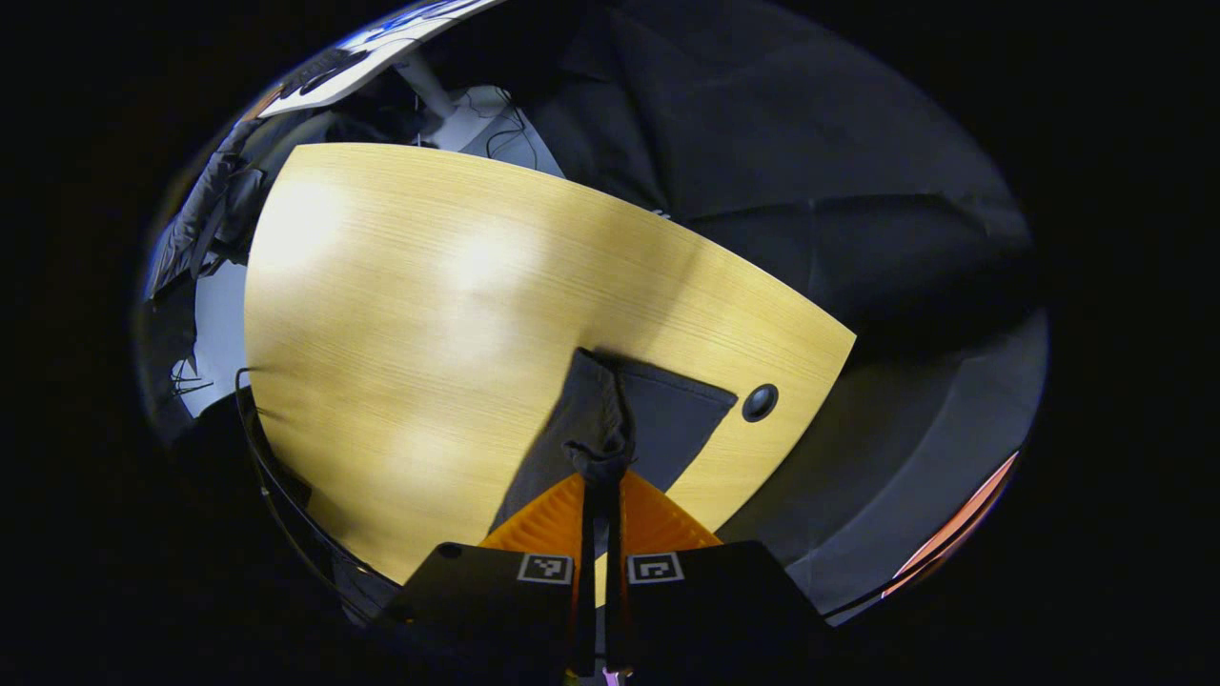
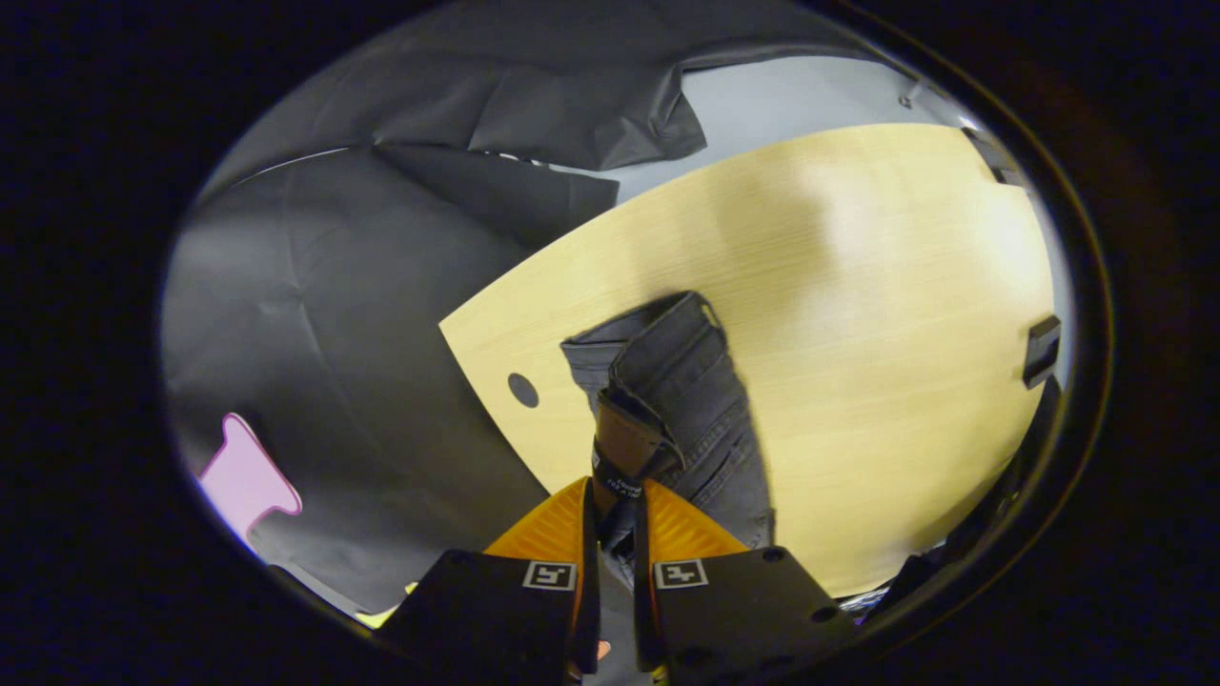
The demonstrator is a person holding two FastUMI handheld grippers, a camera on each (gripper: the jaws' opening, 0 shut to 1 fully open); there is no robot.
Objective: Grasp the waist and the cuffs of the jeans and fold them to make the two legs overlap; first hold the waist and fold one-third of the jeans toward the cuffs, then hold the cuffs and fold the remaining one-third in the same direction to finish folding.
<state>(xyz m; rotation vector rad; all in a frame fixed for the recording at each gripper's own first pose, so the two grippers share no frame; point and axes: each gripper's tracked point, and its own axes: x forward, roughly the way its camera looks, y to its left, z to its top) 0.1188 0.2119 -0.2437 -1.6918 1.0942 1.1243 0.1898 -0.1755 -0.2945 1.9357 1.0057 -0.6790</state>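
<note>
Dark grey jeans point(image 1: 610, 419) hang above the pale wooden table point(image 1: 419, 314). In the left gripper view my left gripper point(image 1: 600, 486) is shut on a bunched cuff end, and the rest of the leg drapes down onto the tabletop beyond. In the right gripper view my right gripper point(image 2: 615, 500) is shut on the waist of the jeans point(image 2: 686, 381), pinching the brown leather patch point(image 2: 624, 448) at the waistband. The denim with its seams and pocket hangs down from the orange fingers point(image 2: 681, 529) toward the table point(image 2: 858, 314).
A round black cable hole point(image 1: 760, 402) sits in the table near its corner, also seen as the hole point(image 2: 522, 390) left of the jeans. A black clip point(image 2: 1042, 351) is on the table's far edge. Black cloth covers the floor and walls around the table.
</note>
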